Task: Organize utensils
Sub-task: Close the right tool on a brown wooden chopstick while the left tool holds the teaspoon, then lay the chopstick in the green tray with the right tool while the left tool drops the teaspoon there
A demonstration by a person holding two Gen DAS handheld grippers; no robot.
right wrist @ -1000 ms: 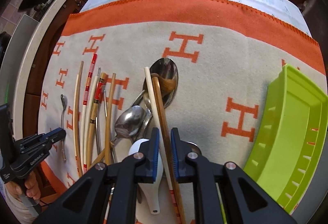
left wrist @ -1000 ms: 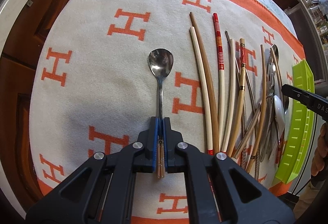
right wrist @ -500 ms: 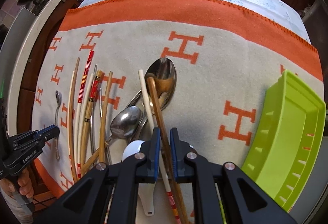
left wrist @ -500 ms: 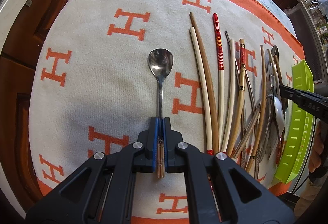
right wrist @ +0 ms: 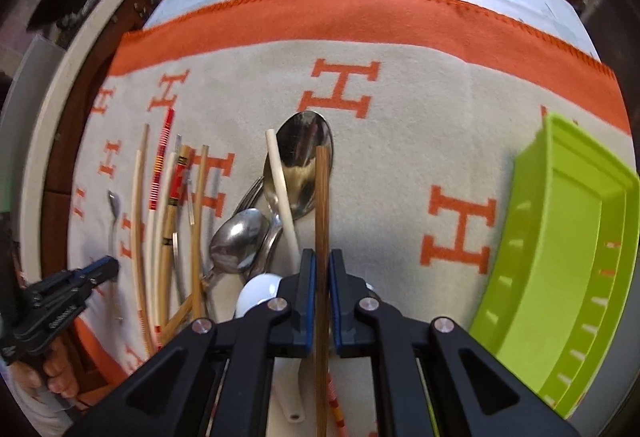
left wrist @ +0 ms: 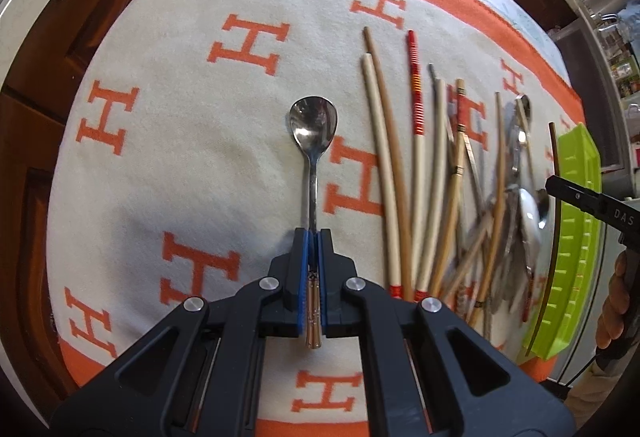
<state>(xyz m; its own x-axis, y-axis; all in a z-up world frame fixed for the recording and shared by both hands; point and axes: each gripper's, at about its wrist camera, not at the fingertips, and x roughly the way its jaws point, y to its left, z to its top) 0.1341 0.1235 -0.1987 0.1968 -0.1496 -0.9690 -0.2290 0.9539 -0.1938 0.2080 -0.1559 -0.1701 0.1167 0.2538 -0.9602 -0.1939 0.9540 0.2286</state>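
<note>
My left gripper (left wrist: 313, 233) is shut on the handle of a small metal spoon (left wrist: 313, 123), which lies straight ahead on the cream and orange blanket (left wrist: 180, 157). My right gripper (right wrist: 322, 257) has a dark brown chopstick (right wrist: 322, 197) between its blue pads; the jaws are closing and pressing on it. The stick's tip stands over a large metal spoon (right wrist: 298, 173). A cream chopstick (right wrist: 280, 189) lies just left of it. In the left wrist view the brown chopstick (left wrist: 554, 197) hangs raised beside the right gripper (left wrist: 560, 187).
A row of chopsticks (left wrist: 400, 157) lies right of the small spoon, then a heap of metal spoons (right wrist: 240, 237) and a white ceramic spoon (right wrist: 256, 293). A lime green tray (right wrist: 576, 237) stands at the blanket's right edge. A hand (right wrist: 52, 377) holds the left gripper (right wrist: 108, 265).
The right jaws have narrowed onto the brown chopstick, which has come up away from the cream chopstick and now points straight ahead. The left gripper and its spoon have stayed put.
</note>
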